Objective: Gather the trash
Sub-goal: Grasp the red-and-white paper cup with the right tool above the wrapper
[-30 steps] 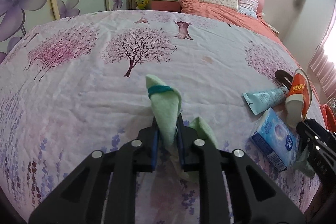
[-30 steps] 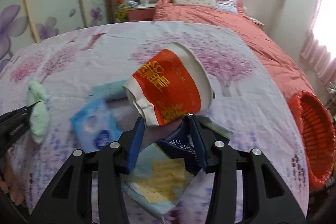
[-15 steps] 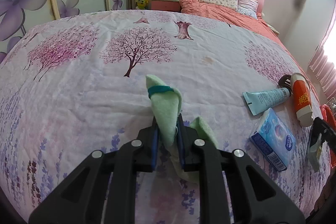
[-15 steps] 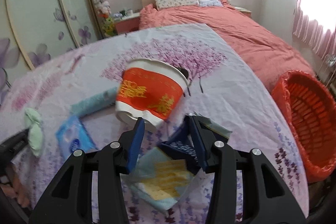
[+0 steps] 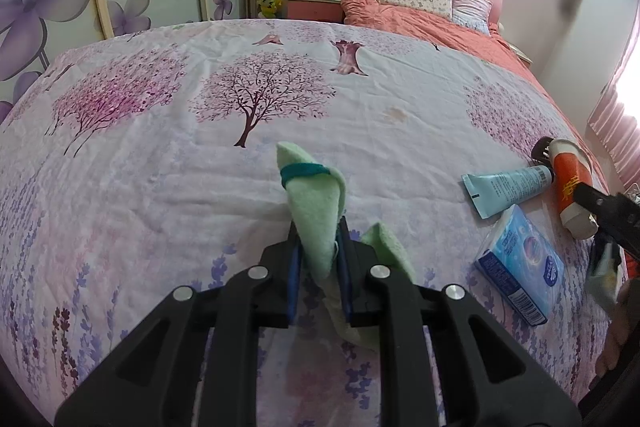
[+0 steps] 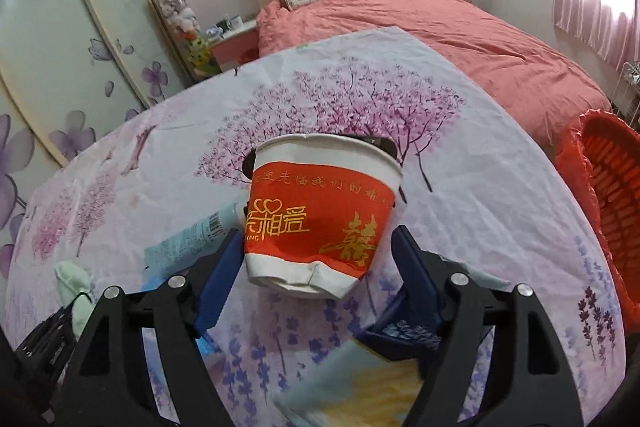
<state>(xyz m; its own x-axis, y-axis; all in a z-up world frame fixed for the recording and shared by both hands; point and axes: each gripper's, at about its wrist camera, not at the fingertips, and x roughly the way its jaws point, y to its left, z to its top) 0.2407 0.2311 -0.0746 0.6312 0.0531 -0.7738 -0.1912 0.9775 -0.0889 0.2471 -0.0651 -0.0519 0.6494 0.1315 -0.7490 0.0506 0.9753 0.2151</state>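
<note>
My left gripper point(image 5: 318, 255) is shut on a pale green cloth point(image 5: 314, 203) tied with a teal band, low over the floral sheet. My right gripper point(image 6: 320, 259) is open, its blue pads either side of a red and white paper cup point(image 6: 320, 215) lying on its side; the cup also shows in the left wrist view point(image 5: 570, 187). A blue and yellow wrapper point(image 6: 380, 379) lies loose under the right fingers. A red basket point(image 6: 608, 195) stands at the bed's right edge.
A light blue tube point(image 5: 506, 185) and a blue tissue pack point(image 5: 520, 271) lie on the sheet point(image 5: 200, 167) left of the cup. A black object point(image 6: 384, 145) lies behind the cup. A second bed with red covers point(image 6: 440, 27) lies beyond.
My right gripper has opened and let go of the blue and yellow wrapper, which now lies beneath it, and has turned to bracket the paper cup. The left gripper has not moved.
</note>
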